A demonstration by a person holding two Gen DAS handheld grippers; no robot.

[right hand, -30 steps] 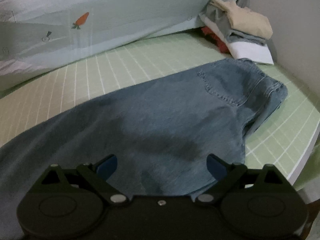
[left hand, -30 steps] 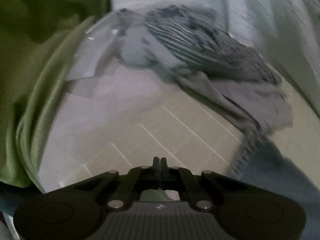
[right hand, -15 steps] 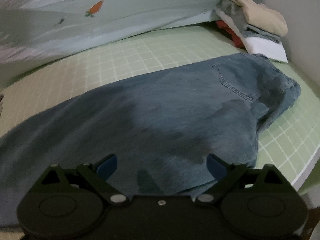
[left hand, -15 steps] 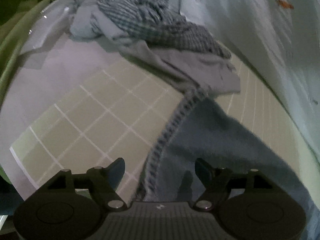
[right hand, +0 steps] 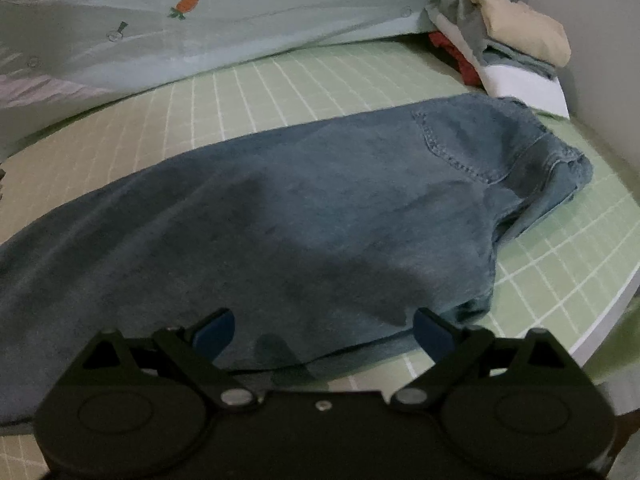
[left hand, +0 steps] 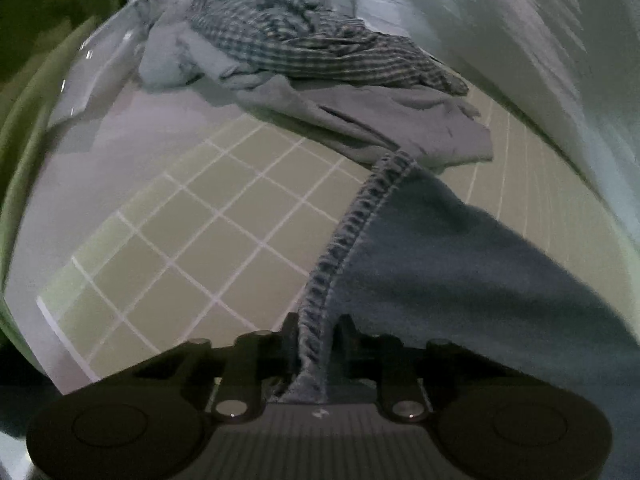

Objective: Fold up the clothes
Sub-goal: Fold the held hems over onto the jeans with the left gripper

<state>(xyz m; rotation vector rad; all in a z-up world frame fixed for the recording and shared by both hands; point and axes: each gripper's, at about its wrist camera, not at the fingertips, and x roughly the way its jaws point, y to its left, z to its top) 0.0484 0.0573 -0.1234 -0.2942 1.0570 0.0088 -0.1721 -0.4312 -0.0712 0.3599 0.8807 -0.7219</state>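
While a heap of crumpled clothes [left hand: 312,68], one striped and one grey, lies on the green grid mat [left hand: 224,216] just past the hem, a folded stack [right hand: 500,48] sits by the carrot-print bedding [right hand: 200,32] beyond the waistband. The jeans [right hand: 300,216] lie flat across the mat, faded blue, back pocket up. The left claw [left hand: 314,332] is clamped on the stitched hem; the right claw [right hand: 324,328] hangs wide open over the denim, holding nothing.
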